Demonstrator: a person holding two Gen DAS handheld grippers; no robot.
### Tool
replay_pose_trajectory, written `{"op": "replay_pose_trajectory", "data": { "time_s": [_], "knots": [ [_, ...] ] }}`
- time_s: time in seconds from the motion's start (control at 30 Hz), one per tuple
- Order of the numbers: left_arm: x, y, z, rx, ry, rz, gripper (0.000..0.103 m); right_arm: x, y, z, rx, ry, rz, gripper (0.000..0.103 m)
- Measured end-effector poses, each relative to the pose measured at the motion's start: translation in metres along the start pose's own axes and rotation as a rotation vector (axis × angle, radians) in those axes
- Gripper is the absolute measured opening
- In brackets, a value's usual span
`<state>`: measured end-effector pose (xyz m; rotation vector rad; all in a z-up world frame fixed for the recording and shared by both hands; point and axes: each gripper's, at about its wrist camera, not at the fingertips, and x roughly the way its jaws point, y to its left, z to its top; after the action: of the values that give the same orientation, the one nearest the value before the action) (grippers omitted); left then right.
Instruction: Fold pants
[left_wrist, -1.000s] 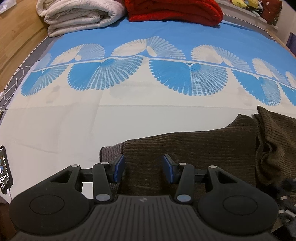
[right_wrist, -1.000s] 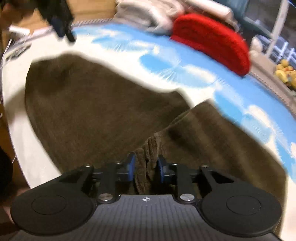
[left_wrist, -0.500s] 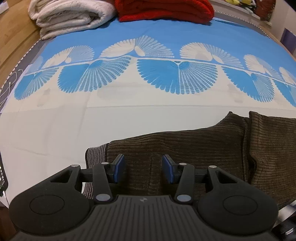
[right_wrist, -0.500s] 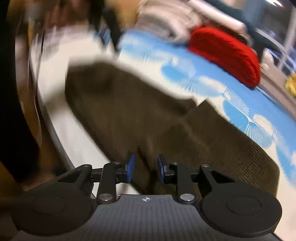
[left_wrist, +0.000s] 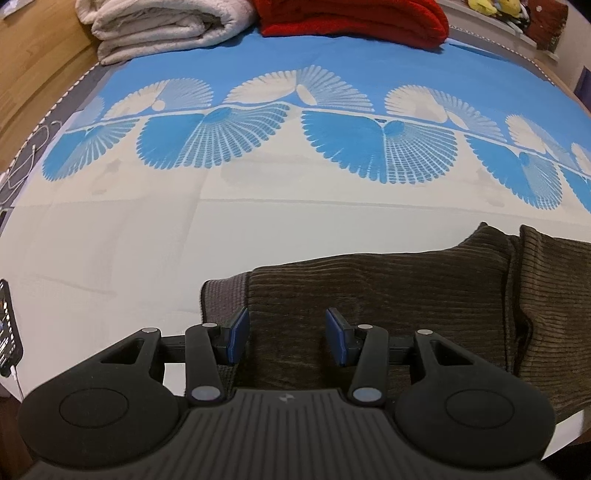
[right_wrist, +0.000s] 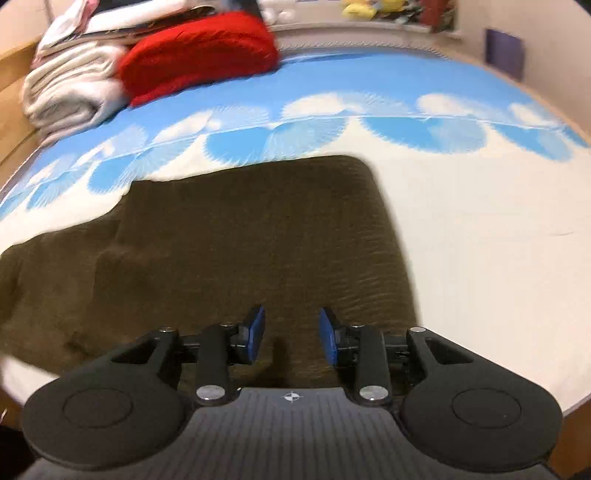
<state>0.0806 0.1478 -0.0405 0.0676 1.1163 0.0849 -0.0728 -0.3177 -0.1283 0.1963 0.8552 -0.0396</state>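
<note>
While the pants (left_wrist: 388, 295) lie folded on the bed (left_wrist: 147, 240), I hold both the left gripper (left_wrist: 287, 336) and the right gripper (right_wrist: 291, 334) spread, gripping nothing.

Left gripper (left_wrist: 287, 334) spread wide above brown pants (left_wrist: 388, 295), apparently not touching.

Left wrist view: sharp, evenly lit by soft warm indoor light, no glare; strong fisheye bend w/ the bedspread (left_wrist: 258, 229) edge curving down at 9 and 3 o'clock, corners dark. Right wrist view: motion-blurred throughout, worst on the red blanket (right_wrist: 199, 55) at 11 o'clock and the pants (right_wrist: 240, 236) edges at 9 and 3 o'clock, colours a bit washed. Only the right gripper (right_wrist: 291, 336) at 6 o'clock stays crisp, w/ a small soft shadow on the cloth just under its fingers.
</note>
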Motion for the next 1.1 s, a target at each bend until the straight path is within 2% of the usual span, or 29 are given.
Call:
{"op": "replay_pose_trajectory", "data": {
  "time_s": [0.07,0.1,0.23,0.27,0.37,0.4,0.47,0.6,0.67,0.77,0.87,0.97,1.03,1.1],
  "knots": [
    [0.000,0.004,-0.001,-0.008,0.004,0.002,0.050,0.023,-0.015,-0.002,0.034,0.123,-0.049,0.035],
    [0.000,0.005,-0.002,-0.011,0.006,0.001,0.050,0.025,-0.021,-0.006,0.061,0.130,-0.048,0.033],
    [-0.002,0.009,-0.004,-0.012,0.004,0.000,0.050,0.004,-0.021,0.003,0.152,0.016,-0.095,0.034],
    [-0.003,0.009,-0.004,-0.015,0.002,0.001,0.050,0.003,-0.021,0.003,0.148,0.015,-0.142,0.034],
    [-0.004,0.012,-0.005,-0.027,0.000,-0.004,0.050,0.015,-0.041,-0.007,0.220,0.102,-0.265,0.033],
    [-0.005,0.013,-0.006,-0.026,-0.002,-0.006,0.050,0.014,-0.046,-0.008,0.259,0.108,-0.281,0.046],
    [-0.006,0.013,-0.006,-0.020,-0.004,-0.007,0.050,0.010,-0.054,-0.007,0.348,0.091,-0.279,0.044],
    [-0.007,0.015,-0.006,-0.025,-0.006,-0.008,0.050,0.010,-0.059,-0.014,0.335,0.114,-0.293,0.045],
    [-0.010,0.016,-0.007,-0.033,-0.014,-0.016,0.050,0.010,-0.056,-0.007,0.318,0.100,-0.312,0.045],
    [-0.015,0.019,-0.010,-0.050,-0.038,-0.030,0.050,-0.002,-0.040,0.010,0.261,0.001,-0.339,0.045],
    [-0.024,0.023,-0.015,-0.075,-0.065,-0.052,0.051,-0.029,-0.030,0.032,0.231,-0.124,-0.285,0.046],
    [-0.034,0.024,-0.023,-0.095,-0.090,-0.093,0.051,-0.060,-0.018,0.060,0.166,-0.228,-0.178,0.049],
    [-0.040,0.025,-0.031,-0.098,-0.103,-0.123,0.051,-0.072,-0.009,0.081,0.093,-0.264,-0.069,0.060],
    [-0.045,0.024,-0.039,-0.091,-0.120,-0.146,0.051,-0.078,-0.002,0.095,0.012,-0.284,0.014,0.065]
  ]
}}
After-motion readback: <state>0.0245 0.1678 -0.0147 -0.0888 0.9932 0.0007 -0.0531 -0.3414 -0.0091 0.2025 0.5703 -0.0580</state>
